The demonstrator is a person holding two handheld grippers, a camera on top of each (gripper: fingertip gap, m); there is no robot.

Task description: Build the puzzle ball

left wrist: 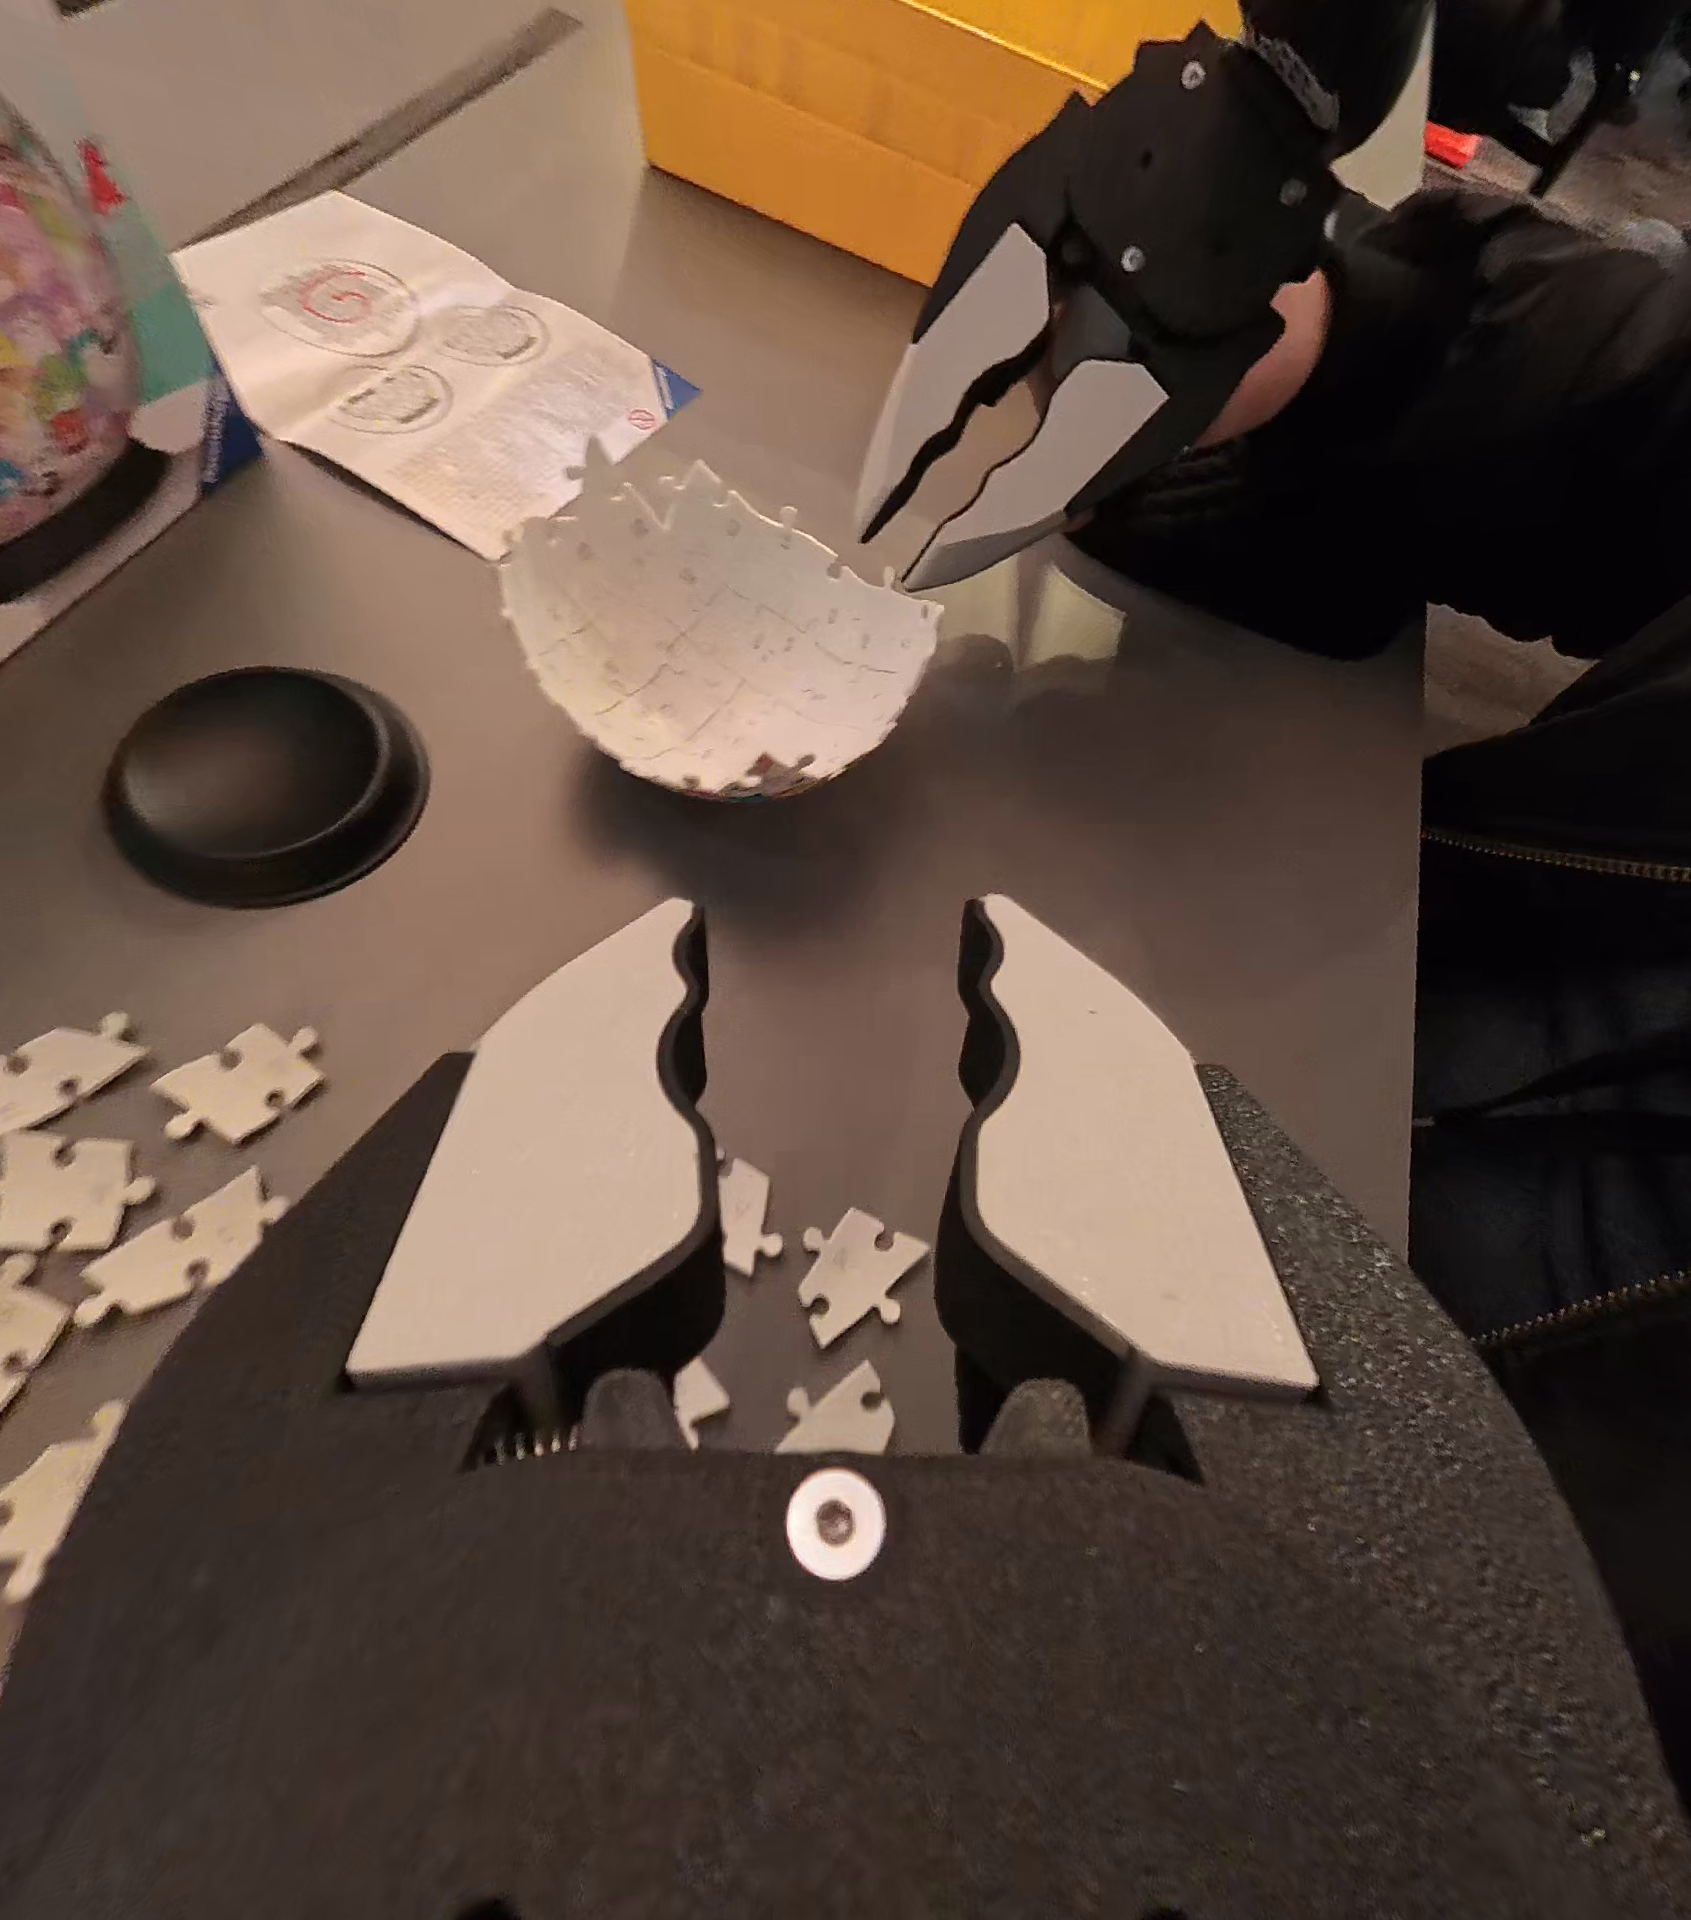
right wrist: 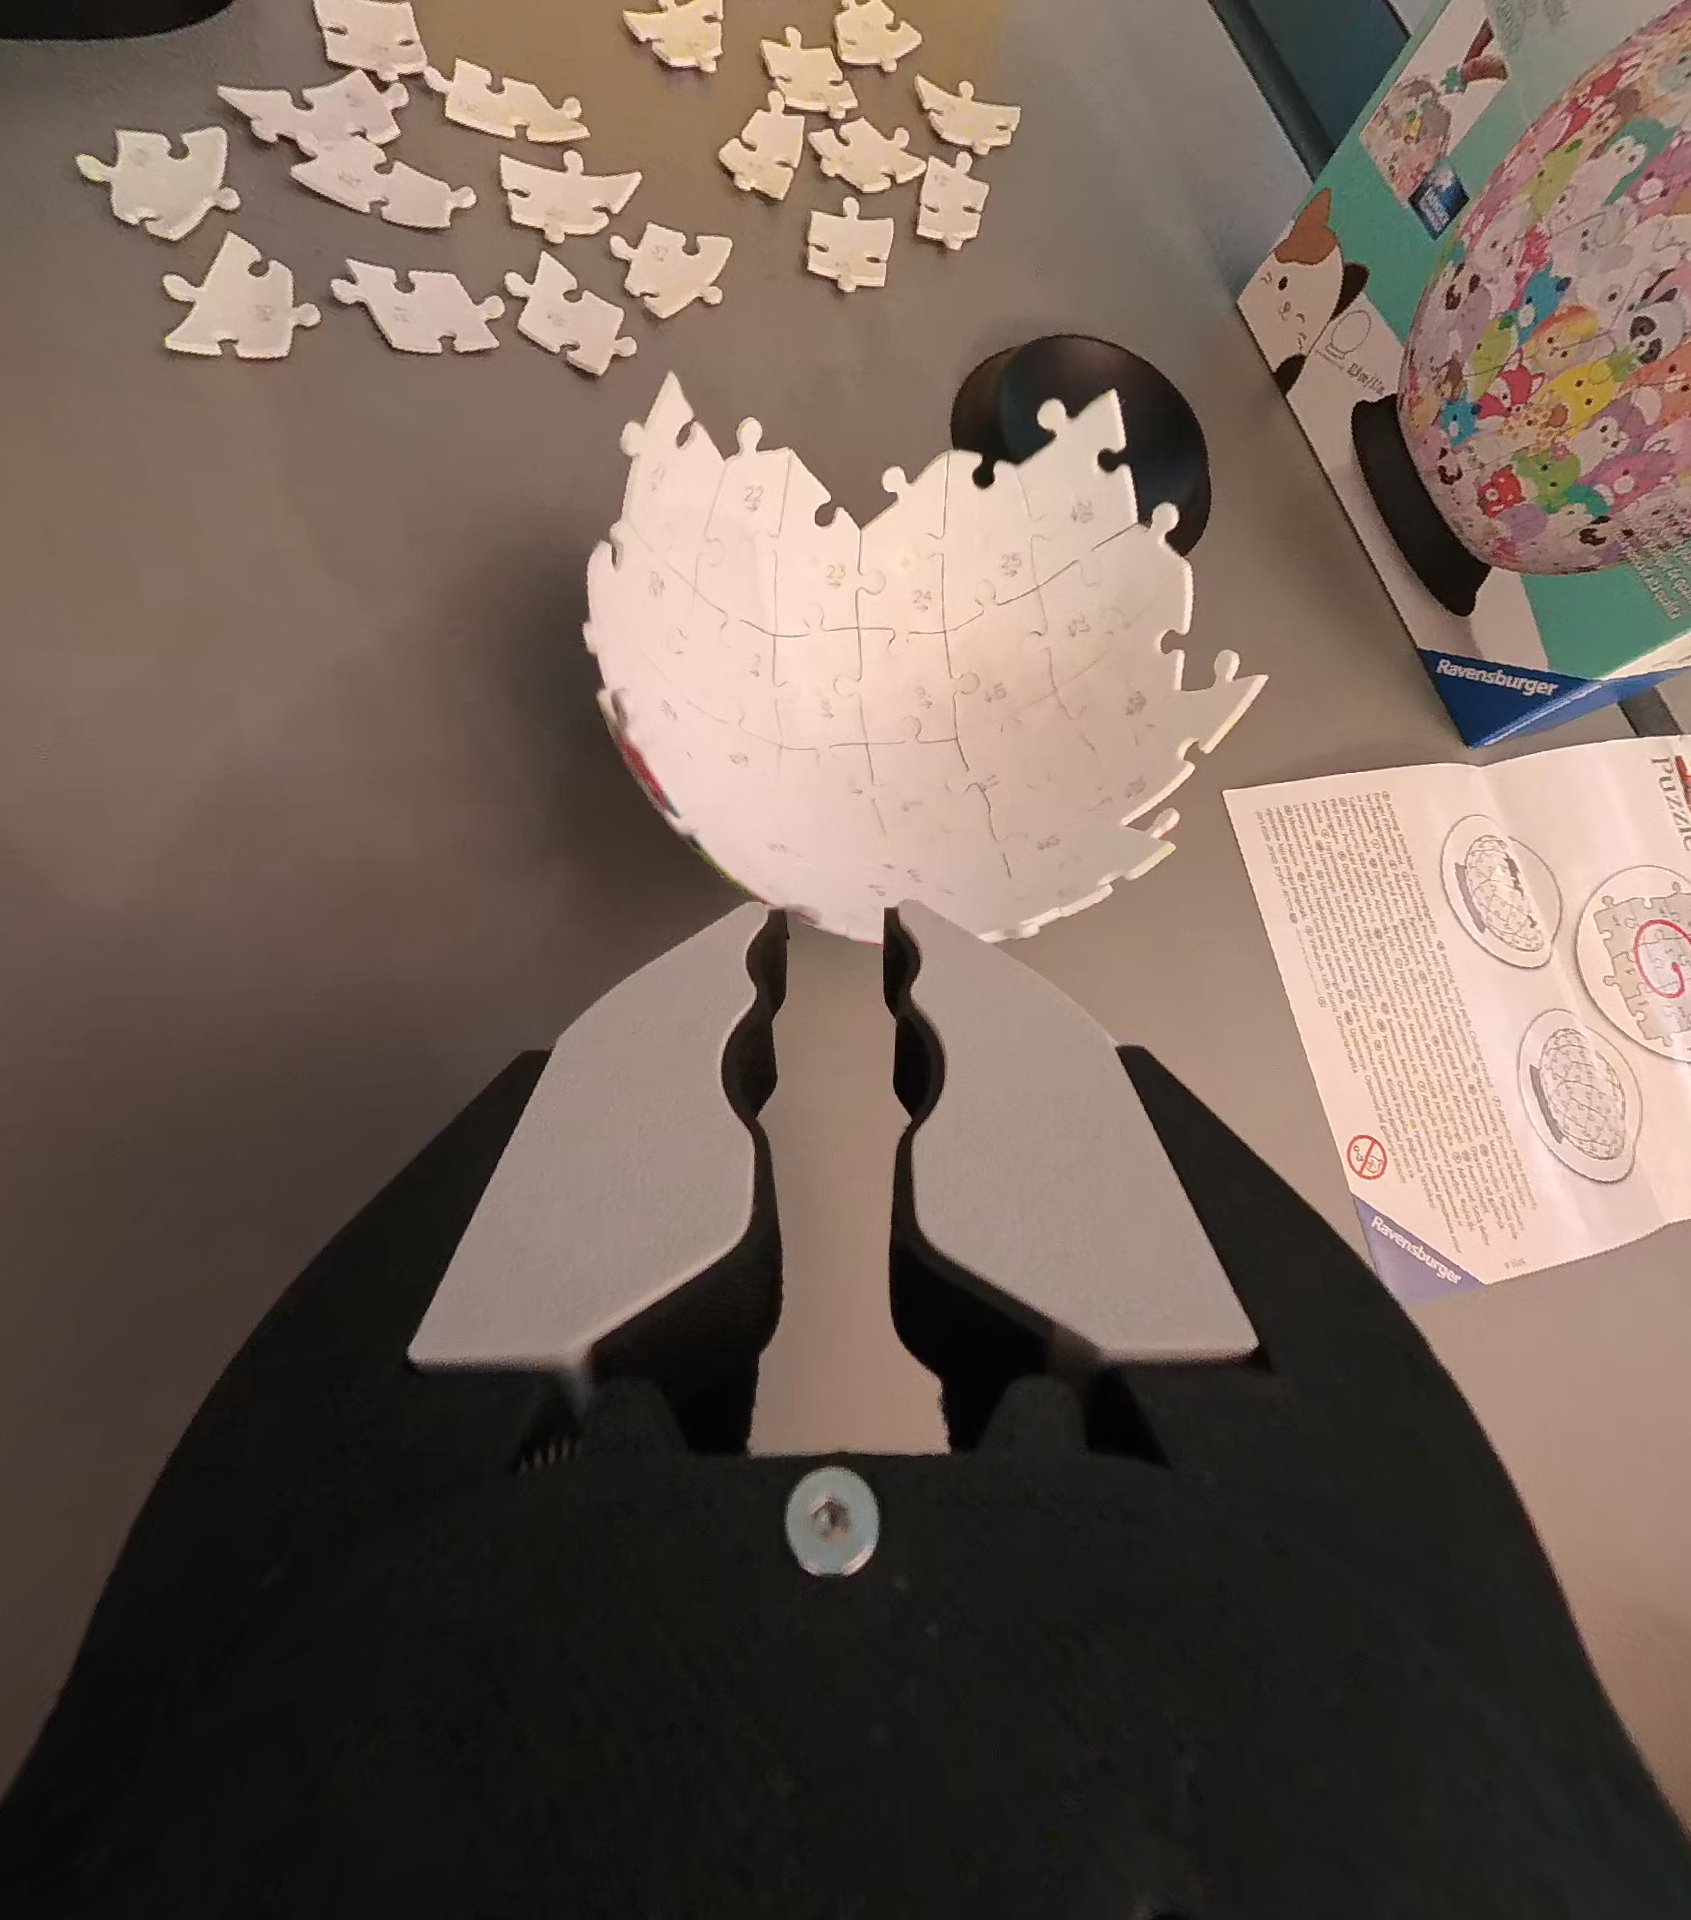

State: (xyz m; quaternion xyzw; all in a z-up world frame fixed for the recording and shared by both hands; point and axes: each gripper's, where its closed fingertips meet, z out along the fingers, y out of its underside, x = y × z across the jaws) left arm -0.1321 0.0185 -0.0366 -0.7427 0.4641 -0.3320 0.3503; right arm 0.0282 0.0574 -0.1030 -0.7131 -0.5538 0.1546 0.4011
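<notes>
Right gripper [right wrist: 836,928] jaws narrowed at rim of half-built puzzle ball [right wrist: 882,686], grip uncertain, shell on table [left wrist: 1080,831]; left gripper [left wrist: 833,914] gaping, empty, over loose pieces [left wrist: 856,1273].

- We see a dark grey table [left wrist: 1080,831], matte, with soft reflections of warm overhead light; its right edge runs straight
- We see a yellow cardboard box [left wrist: 820,114] at the table's far side
- Beyond the table's edge, we make out dim floor [left wrist: 1599,177] and blurred clutter
</notes>
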